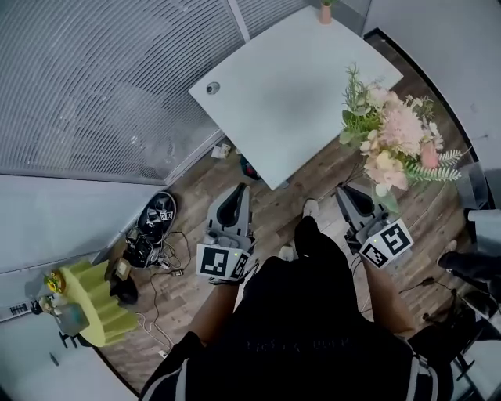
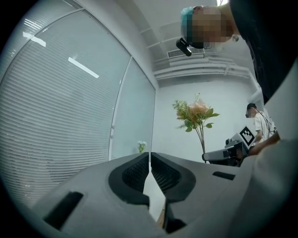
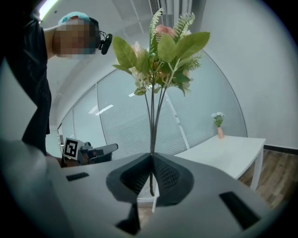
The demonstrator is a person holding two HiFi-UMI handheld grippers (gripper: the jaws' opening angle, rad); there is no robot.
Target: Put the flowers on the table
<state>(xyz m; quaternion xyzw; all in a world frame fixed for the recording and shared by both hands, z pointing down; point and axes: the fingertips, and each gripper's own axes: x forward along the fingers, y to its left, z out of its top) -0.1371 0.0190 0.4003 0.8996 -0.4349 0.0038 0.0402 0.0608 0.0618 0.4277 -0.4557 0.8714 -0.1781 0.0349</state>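
A bunch of pink and cream flowers (image 1: 395, 139) with green leaves stands up from my right gripper (image 1: 356, 202), which is shut on its thin stems (image 3: 152, 135). In the right gripper view the blooms (image 3: 160, 49) rise straight above the jaws. The bunch hangs over the wooden floor, just off the white table's (image 1: 290, 86) right corner. My left gripper (image 1: 232, 205) is held beside the right one, near the table's front corner, shut with nothing in it. The left gripper view shows the flowers (image 2: 195, 114) off to its right.
A small pink vase (image 1: 325, 11) with a sprig stands at the table's far edge, against the blinds. On the floor at left lie black gear with cables (image 1: 153, 227) and a yellow-green stool (image 1: 94, 301). Another person (image 2: 260, 123) stands far right.
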